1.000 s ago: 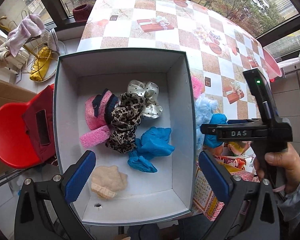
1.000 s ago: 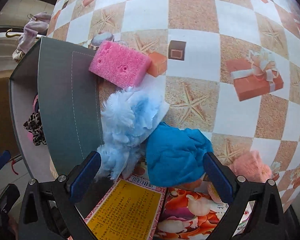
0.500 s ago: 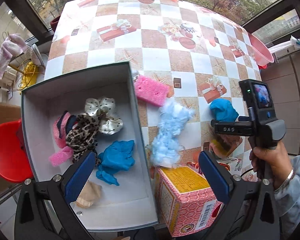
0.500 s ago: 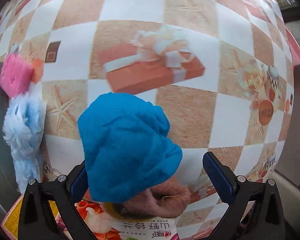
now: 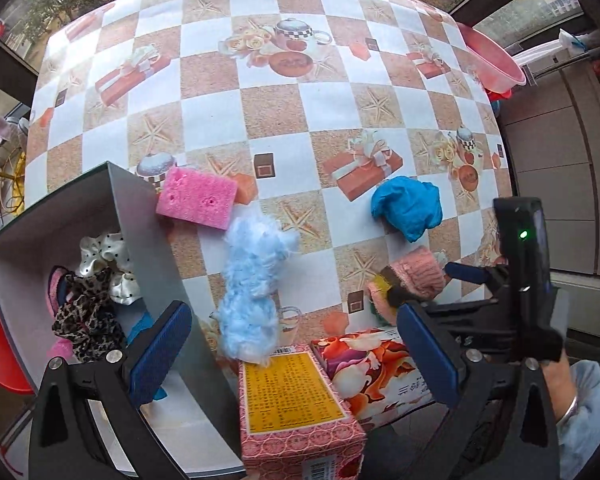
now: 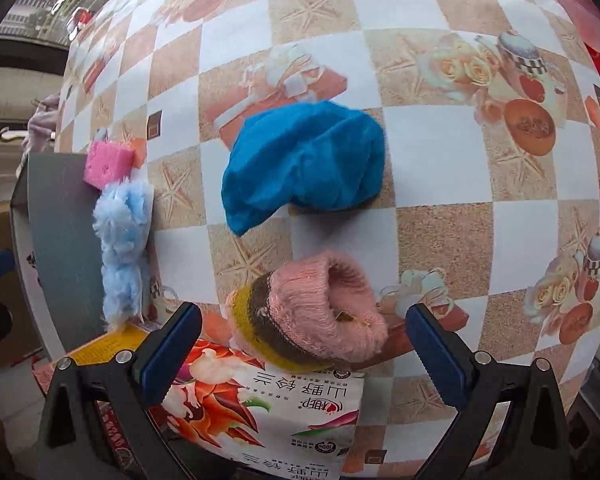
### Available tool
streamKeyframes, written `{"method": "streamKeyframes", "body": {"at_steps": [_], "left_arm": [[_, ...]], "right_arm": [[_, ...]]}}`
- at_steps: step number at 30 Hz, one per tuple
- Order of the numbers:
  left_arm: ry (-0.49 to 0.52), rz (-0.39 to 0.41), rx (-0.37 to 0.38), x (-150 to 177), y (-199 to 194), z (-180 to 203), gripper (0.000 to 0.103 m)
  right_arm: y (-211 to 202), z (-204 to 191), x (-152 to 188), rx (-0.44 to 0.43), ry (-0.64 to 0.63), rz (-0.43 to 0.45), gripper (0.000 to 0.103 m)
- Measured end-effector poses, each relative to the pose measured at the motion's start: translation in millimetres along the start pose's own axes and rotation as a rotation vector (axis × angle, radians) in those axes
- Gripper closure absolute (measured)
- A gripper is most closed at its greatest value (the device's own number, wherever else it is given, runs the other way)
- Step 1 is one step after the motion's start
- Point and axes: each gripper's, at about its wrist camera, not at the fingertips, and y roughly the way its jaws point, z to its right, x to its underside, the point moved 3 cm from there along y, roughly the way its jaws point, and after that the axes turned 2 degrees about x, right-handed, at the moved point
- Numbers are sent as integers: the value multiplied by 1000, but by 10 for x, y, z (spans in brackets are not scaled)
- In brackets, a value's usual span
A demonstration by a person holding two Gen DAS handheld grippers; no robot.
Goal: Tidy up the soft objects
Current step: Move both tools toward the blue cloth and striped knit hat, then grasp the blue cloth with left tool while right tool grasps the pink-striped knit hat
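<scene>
While both jaws stand wide and empty, the right gripper (image 6: pixel 304 344) hovers over a pink knitted sock (image 6: pixel 316 308) beside a blue cloth (image 6: pixel 304 160) on the counter (image 6: pixel 440 160); the left gripper (image 5: pixel 292 356) hangs by the grey box (image 5: pixel 148 216).

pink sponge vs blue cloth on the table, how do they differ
The pink sponge is a firm rectangular block with flat faces and small holes; the blue cloth is a crumpled, shapeless heap. The sponge lies against the corner of the grey box, while the cloth sits in the open, beyond the pink knit roll. Both rest on the table, outside the box, untouched.
</scene>
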Motion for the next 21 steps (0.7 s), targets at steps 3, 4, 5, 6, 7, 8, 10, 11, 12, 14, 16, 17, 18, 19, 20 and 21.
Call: {"method": "streamKeyframes", "body": {"at_steps": [3, 4, 5, 6, 7, 8, 10, 11, 12, 14, 16, 17, 18, 19, 20, 21], "left_arm": [[-8, -6, 2, -91, 61, 116, 0], [-7, -7, -3, -120, 85, 154, 0], [-3, -10, -6, -148, 117, 199, 0], [3, -17, -7, -178, 156, 251, 0], [9, -21, -10, -207, 198, 306, 0], [14, -26, -13, -237, 245, 365, 0], [25, -33, -17, -293, 345, 494, 0], [32, -32, -20, -327, 402, 573, 0], [38, -28, -29, -363, 462, 649, 0], [56, -25, -50, -446, 610, 815, 0], [78, -18, -73, -534, 768, 973, 0], [93, -12, -89, -579, 851, 1047, 0], [110, -6, -107, -619, 941, 1116, 0], [124, -7, -128, -653, 1037, 1171, 0], [136, -14, -147, -680, 1144, 1215, 0], [147, -31, -157, -698, 1260, 1243, 0]], "right_arm": [[184, -137, 2, 47, -69, -36, 0], [250, -158, 19, 73, -87, -54, 0], [310, -184, 22, 98, -103, -66, 0], [341, -171, 50, 119, -115, -68, 3], [349, -139, 80, 128, -118, -63, 18], [357, -106, 94, 120, -108, -57, 22], [245, 134, 180, 90, -68, -28, 41], [204, 244, 210, 60, -40, -18, 46], [171, 384, 228, 30, -5, -10, 51], [81, 633, 279, 2, 69, 15, 53], [-16, 856, 353, -26, 126, 42, 53], [-59, 958, 387, -46, 151, 53, 53], [-91, 1025, 506, -64, 173, 63, 53], [-132, 1094, 566, -75, 191, 73, 53], [-171, 1146, 619, -81, 205, 83, 53], [-197, 1150, 629, -87, 217, 90, 52]]}}
